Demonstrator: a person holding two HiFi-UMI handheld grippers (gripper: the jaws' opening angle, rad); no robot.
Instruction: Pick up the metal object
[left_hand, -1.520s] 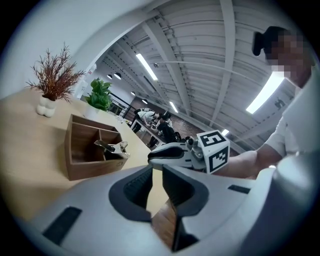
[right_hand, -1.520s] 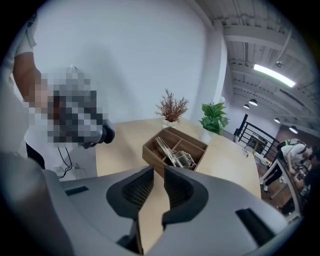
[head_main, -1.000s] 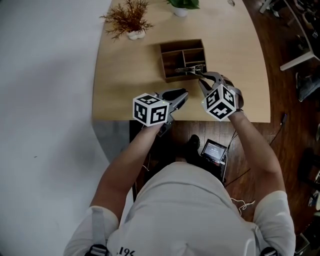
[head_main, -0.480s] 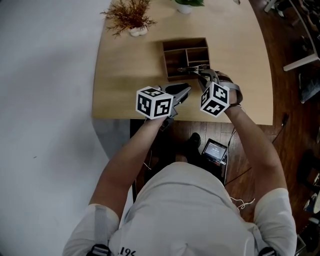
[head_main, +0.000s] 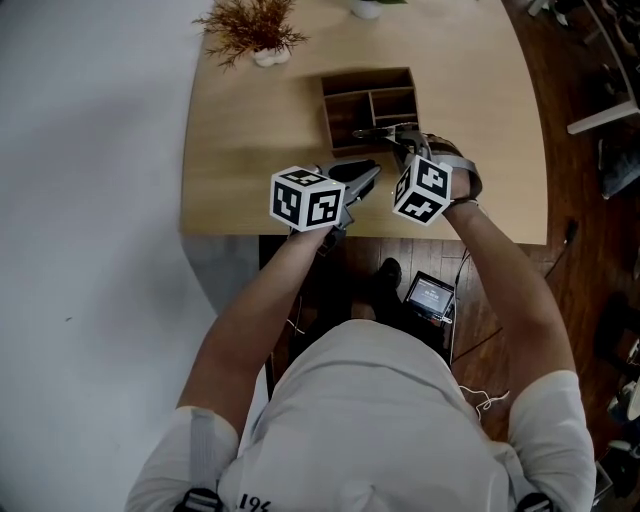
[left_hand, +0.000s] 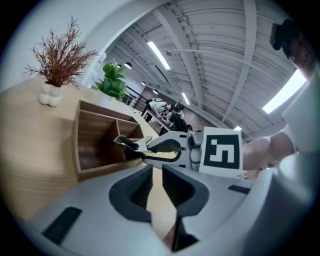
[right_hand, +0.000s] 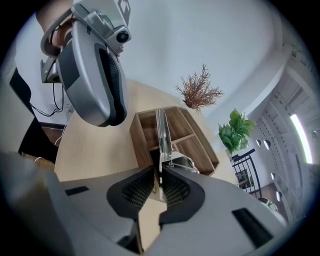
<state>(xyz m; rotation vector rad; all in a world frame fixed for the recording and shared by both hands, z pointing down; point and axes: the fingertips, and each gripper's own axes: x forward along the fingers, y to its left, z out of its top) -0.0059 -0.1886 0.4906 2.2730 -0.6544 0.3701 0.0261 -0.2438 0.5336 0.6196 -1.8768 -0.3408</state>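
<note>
Wooden box (head_main: 326, 112) on the table (head_main: 240, 150), with our right gripper (right_hand: 160, 176) at its near wall.
We see that gripper's jaws clamped on the metal object (right_hand: 161, 131), a long bright strip lying across the box and out over its near wall. Our left gripper (left_hand: 156, 172) hangs just in front of the box, jaws a little apart, nothing between them.

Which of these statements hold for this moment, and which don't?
1. The right gripper is shut on the metal object. True.
2. The left gripper grips the wooden box. False: its jaws stand slightly apart with nothing between them, short of the box.
3. A dried plant stands on the table. True.
4. The metal object lies alone on bare table. False: it reaches over the box, held by the right gripper.
</note>
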